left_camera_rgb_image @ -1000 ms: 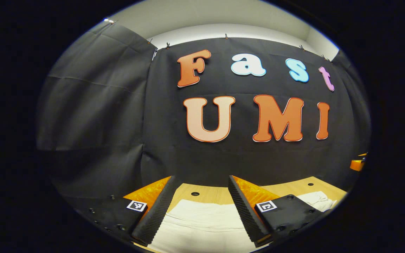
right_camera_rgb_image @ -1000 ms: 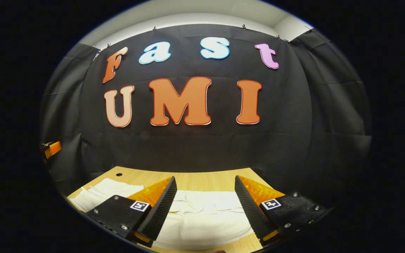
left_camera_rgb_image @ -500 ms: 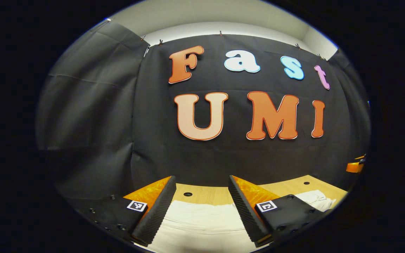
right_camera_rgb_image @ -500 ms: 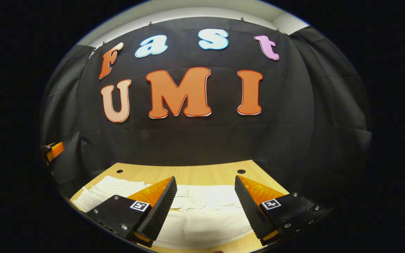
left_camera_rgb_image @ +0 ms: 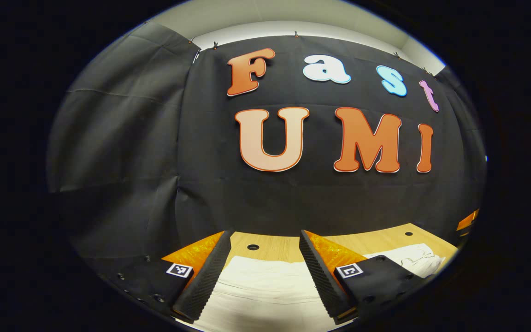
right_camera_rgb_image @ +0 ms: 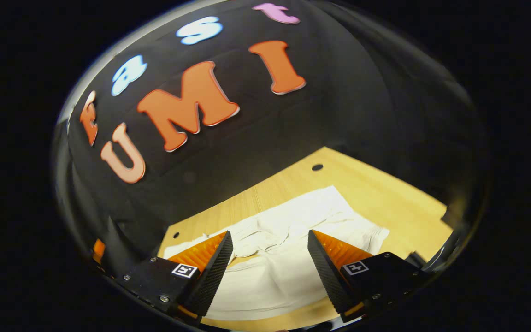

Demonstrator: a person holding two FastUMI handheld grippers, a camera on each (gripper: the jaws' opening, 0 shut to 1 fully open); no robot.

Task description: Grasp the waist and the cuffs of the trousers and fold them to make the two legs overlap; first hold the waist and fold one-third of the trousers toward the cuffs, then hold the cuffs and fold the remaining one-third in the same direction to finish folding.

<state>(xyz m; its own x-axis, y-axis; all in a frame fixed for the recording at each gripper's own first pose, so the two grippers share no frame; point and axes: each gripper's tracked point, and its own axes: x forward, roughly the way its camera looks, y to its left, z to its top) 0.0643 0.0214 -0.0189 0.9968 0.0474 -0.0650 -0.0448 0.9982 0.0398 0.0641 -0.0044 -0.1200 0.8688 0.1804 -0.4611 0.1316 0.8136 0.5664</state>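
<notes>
Beneath both spread, empty hand-held grippers (left_camera_rgb_image: 263, 272) (right_camera_rgb_image: 270, 272), white trousers (right_camera_rgb_image: 293, 230), near edge cut off.

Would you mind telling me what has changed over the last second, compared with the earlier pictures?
The right gripper has rolled and tipped downward, so its view now takes in far more of the white trousers and the wooden table. The left gripper shifted only slightly. Both grippers stayed open above the trousers, holding nothing; the trousers still lie flat.
</notes>
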